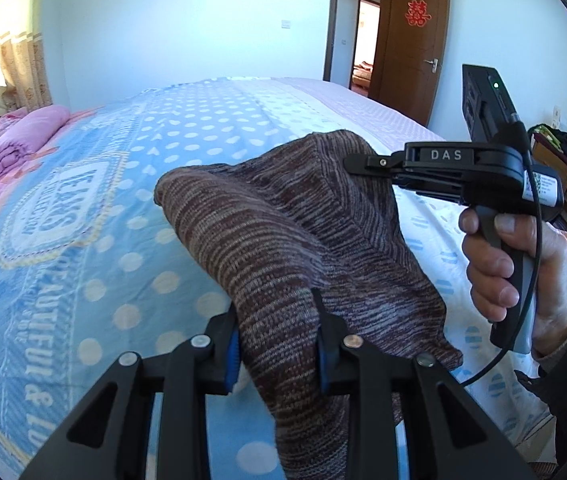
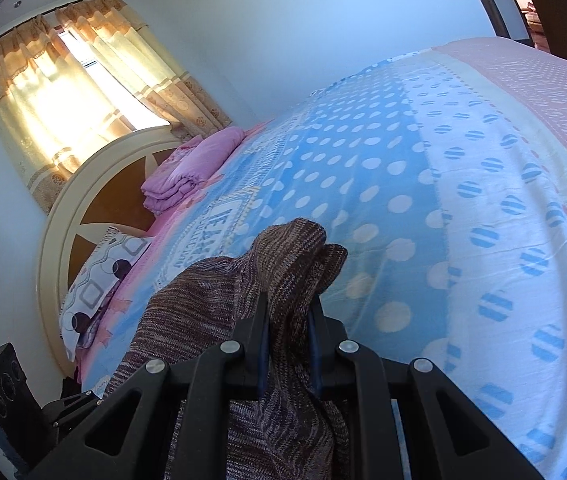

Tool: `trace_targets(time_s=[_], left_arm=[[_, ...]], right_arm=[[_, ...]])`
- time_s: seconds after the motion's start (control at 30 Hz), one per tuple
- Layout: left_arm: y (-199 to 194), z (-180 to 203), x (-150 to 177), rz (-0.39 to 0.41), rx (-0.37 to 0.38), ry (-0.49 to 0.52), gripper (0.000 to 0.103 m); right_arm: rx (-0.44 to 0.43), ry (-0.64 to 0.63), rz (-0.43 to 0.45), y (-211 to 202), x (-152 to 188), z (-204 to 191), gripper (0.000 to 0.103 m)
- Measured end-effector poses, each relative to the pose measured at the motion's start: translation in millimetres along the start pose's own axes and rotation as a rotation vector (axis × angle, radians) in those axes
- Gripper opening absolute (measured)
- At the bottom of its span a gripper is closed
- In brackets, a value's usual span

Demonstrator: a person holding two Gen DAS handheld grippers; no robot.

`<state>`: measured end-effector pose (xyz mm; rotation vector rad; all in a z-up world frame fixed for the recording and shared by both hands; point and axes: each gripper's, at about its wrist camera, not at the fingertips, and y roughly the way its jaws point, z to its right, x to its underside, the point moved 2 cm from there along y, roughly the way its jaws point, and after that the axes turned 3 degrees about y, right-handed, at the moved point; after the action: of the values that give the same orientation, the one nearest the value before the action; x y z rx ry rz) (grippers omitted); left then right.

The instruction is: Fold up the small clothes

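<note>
Left wrist camera sits just behind its own jaws, angled down across the bed (image 1: 83,208) toward the open door (image 1: 415,48), close to the knit garment (image 1: 283,232). Right wrist camera looks likewise down along its jaws, tilted, toward the headboard (image 2: 95,184) and curtained window (image 2: 75,96). Both share bed, garment, folded pink quilt (image 2: 191,164).

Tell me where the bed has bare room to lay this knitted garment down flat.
Free: the blue dotted middle of the bedspread, from the text emblem across to the white striped-dot band. Crowded: the headboard end, with the folded pink quilt and patterned pillow. Both grippers hold the knitted garment above the bed.
</note>
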<state>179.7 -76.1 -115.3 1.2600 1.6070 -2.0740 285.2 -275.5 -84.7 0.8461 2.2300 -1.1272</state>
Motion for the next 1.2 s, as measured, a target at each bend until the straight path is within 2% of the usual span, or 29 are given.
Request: trace_targets(time_s=[0.6,1.2], left_arm=[[-38.1,-60.8,39.6,0.006,-0.090,-0.087,0.030],[-50.3,-115.5,74.7,-0.016,-0.164,-0.143,0.030]], right_arm=[[-0.098,-0.078,-0.091,55.2,24.1,-77.3,0.016],[-0.136,-0.154,-0.189,118.9,47.4,-138.3,0.015]])
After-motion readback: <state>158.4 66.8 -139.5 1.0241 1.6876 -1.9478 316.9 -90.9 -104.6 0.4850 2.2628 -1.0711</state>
